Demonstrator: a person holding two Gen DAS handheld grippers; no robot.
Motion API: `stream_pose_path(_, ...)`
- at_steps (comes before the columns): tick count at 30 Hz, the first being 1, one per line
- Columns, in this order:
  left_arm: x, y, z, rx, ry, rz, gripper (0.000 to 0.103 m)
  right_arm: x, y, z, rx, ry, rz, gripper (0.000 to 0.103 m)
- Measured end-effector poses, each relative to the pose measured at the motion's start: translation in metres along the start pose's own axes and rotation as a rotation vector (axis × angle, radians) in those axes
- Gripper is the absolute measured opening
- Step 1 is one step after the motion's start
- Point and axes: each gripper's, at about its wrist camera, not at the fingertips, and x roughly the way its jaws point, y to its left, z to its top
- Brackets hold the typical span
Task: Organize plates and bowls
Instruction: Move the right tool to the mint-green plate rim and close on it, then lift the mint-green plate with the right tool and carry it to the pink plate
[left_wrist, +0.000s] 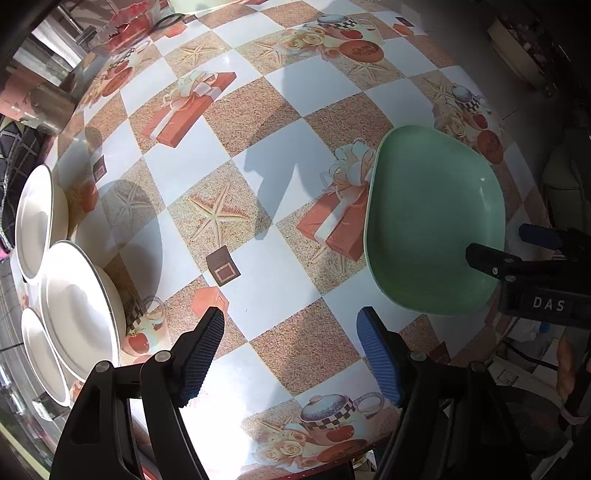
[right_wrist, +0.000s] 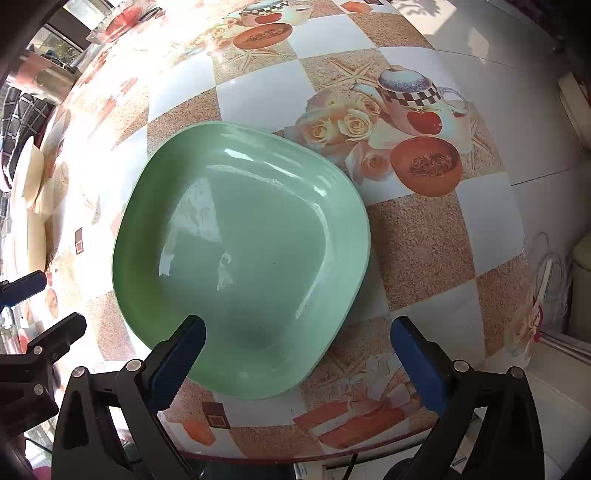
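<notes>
A pale green, rounded-square plate (right_wrist: 243, 258) lies flat near the table's front edge; it also shows at the right in the left wrist view (left_wrist: 436, 221). My right gripper (right_wrist: 297, 325) hangs open above the plate's near corner. One finger is over the plate's inside, the other over the cloth beyond the rim, and neither pad presses on it. In the left wrist view, the right gripper (left_wrist: 506, 245) reaches in at the plate's right side. My left gripper (left_wrist: 290, 325) is open over bare tablecloth, with nothing between its fingers. Three white round plates (left_wrist: 77, 310) crowd the table's left edge.
The table (left_wrist: 258, 177) wears a glossy checked cloth printed with starfish, gift boxes and teapots. A glass bowl with red contents (left_wrist: 122, 26) stands at the far left corner. The table's front edge (right_wrist: 295, 456) runs just below the green plate, with floor to the right.
</notes>
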Motion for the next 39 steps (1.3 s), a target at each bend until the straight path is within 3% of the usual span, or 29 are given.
stream_pose_path(4, 0.002, -0.017, 0.026, 0.057, -0.039, 0.019, 0.078, -0.001, -0.020, 0.002, 0.107, 0.017, -0.012, 0.101)
stream_pose_path(10, 0.013, -0.037, 0.065, 0.206, -0.075, 0.041, 0.078, 0.007, -0.024, -0.011, 0.332, 0.056, 0.075, 0.101)
stream_pose_path(17, 0.038, -0.048, 0.084, 0.291, -0.013, 0.035, 0.076, 0.029, -0.007, -0.020, 0.330, 0.069, 0.047, 0.100)
stream_pose_path(21, 0.040, -0.056, 0.084, 0.274, -0.008, -0.011, 0.066, 0.024, 0.023, -0.019, 0.272, 0.049, -0.008, 0.073)
stream_pose_path(23, 0.037, -0.058, 0.085, 0.286, -0.014, -0.031, 0.047, 0.022, 0.033, -0.019, 0.245, 0.037, 0.001, 0.062)
stream_pose_path(24, 0.033, -0.060, 0.084, 0.297, -0.012, -0.044, 0.039, 0.020, 0.041, -0.017, 0.224, 0.028, 0.005, 0.051)
stream_pose_path(25, 0.029, -0.068, 0.087, 0.308, -0.007, -0.070, 0.020, 0.019, 0.045, -0.018, 0.205, 0.021, 0.014, 0.036)
stream_pose_path(31, 0.025, -0.065, 0.071, 0.245, 0.007, -0.068, 0.020, 0.023, 0.059, -0.022, 0.186, 0.042, 0.045, 0.020)
stream_pose_path(39, 0.020, -0.019, -0.007, 0.146, 0.031, -0.010, 0.020, 0.037, 0.128, -0.056, -0.021, 0.083, 0.046, 0.019)
